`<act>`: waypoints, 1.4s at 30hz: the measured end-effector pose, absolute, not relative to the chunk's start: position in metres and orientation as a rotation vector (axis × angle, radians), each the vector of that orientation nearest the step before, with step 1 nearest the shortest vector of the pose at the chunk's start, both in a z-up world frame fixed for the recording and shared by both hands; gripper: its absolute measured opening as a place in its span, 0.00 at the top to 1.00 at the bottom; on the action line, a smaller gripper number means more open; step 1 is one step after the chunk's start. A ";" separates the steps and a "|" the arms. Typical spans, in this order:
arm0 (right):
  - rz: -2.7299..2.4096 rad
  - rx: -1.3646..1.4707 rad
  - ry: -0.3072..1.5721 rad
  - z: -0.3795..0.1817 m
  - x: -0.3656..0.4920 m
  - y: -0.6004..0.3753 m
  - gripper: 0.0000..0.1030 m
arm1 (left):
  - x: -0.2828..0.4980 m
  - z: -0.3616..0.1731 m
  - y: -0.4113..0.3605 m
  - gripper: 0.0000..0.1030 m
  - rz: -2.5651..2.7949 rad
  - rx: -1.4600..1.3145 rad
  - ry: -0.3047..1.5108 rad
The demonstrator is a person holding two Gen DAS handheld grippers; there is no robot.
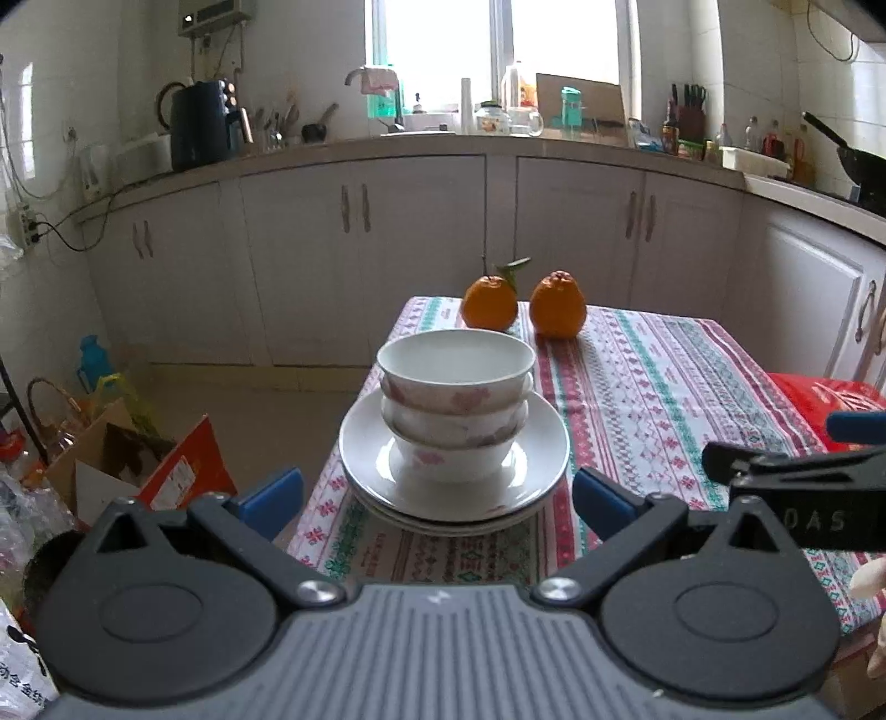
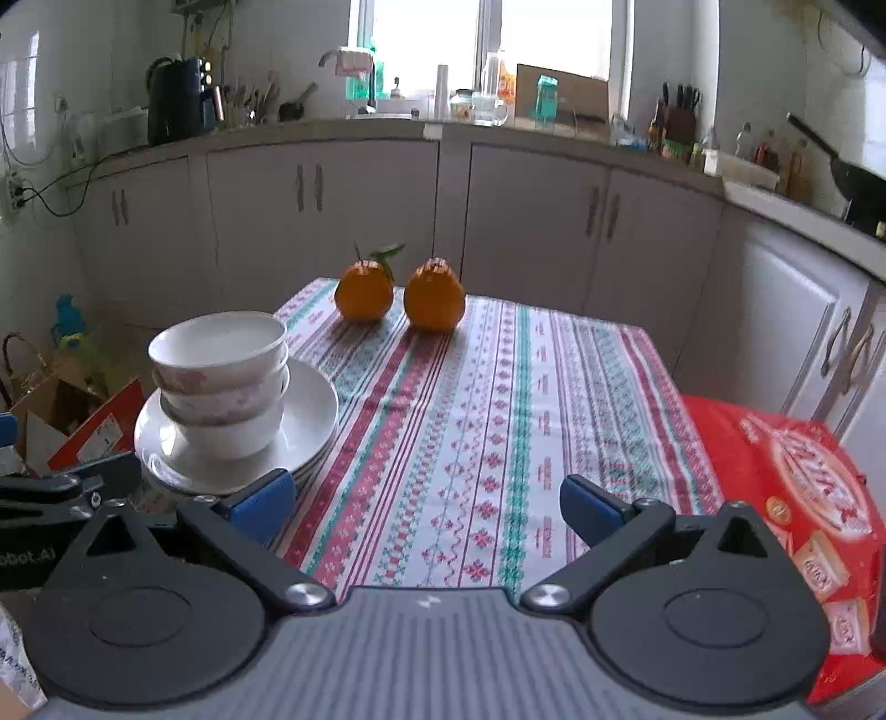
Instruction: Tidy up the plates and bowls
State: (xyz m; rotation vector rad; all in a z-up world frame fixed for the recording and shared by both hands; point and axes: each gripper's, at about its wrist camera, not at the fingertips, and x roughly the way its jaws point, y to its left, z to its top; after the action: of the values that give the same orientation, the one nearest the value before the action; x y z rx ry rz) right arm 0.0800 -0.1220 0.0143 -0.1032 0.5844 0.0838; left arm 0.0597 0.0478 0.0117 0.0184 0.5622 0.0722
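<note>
Near the table's left edge, the bowls (image 1: 455,404) sit nested on stacked plates (image 1: 454,476), seemingly tidied already, while the left gripper (image 1: 437,498) and right gripper (image 2: 426,507) hover spread apart, empty.

Daylight pours in from the window (image 1: 498,50) at the back of the kitchen, which is blown out to pure white in both views, with no detail behind the glass. The room itself is evenly and softly lit. The oranges (image 2: 398,296) cast faint shadows toward the camera on the desk (image 2: 498,415). Fisheye distortion bows the cabinets (image 1: 360,249) and the counter edge (strongest near the corners, which darken). Fine detail is slightly soft throughout.
</note>
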 end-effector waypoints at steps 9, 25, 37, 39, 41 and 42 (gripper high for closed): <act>0.079 -0.123 0.568 0.016 0.083 -0.110 0.00 | 0.062 0.012 0.054 0.01 0.118 -0.001 0.563; 0.078 -0.128 0.565 0.016 0.086 -0.108 0.00 | 0.065 0.012 0.056 0.01 0.132 -0.009 0.566; 0.075 -0.119 0.559 0.016 0.085 -0.109 0.00 | 0.065 0.013 0.056 0.01 0.136 -0.014 0.566; 0.076 -0.117 0.561 0.016 0.085 -0.109 0.00 | 0.065 0.013 0.056 0.01 0.138 -0.013 0.566; 0.075 -0.117 0.561 0.016 0.086 -0.109 0.00 | 0.065 0.012 0.055 0.01 0.139 -0.010 0.567; 0.075 -0.116 0.562 0.016 0.086 -0.110 0.00 | 0.065 0.012 0.055 0.01 0.140 -0.010 0.568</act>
State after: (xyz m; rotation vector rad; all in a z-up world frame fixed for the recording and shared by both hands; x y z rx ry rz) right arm 0.0859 -0.1095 0.0160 -0.1164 0.5619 0.0748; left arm 0.0654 0.0549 0.0122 -0.0097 0.5675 0.1398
